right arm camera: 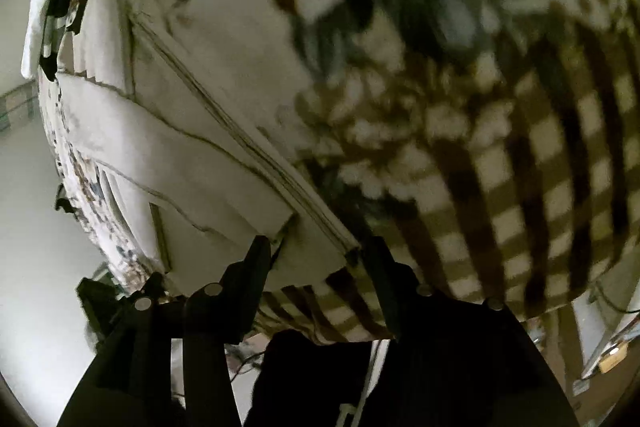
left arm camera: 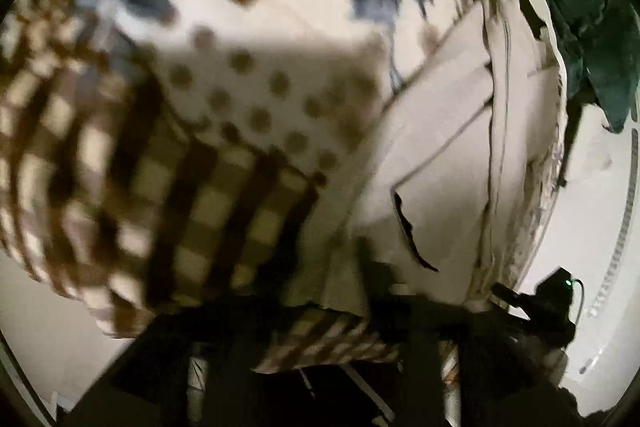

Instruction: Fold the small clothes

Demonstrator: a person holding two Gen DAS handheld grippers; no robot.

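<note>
A small patchwork garment (left arm camera: 240, 99) with brown checks, brown dots and blue-grey leaf print fills the left wrist view; its plain cream inside (left arm camera: 436, 155) shows on the right. My left gripper (left arm camera: 320, 311) is shut on its lower edge, the dark fingers mostly in shadow. In the right wrist view the same garment (right arm camera: 400, 87) hangs close to the lens, with its cream inside (right arm camera: 180, 147) at the left. My right gripper (right arm camera: 316, 251) is shut on the garment's edge, one finger (right arm camera: 256, 267) on each side of the seam.
A dark green cloth (left arm camera: 592, 27) lies at the upper right of the left wrist view. A white surface (left arm camera: 580, 227) shows to the right, and my other gripper's black body (left arm camera: 552, 299) sits beside the garment. White surface (right arm camera: 24, 227) shows at the left of the right wrist view.
</note>
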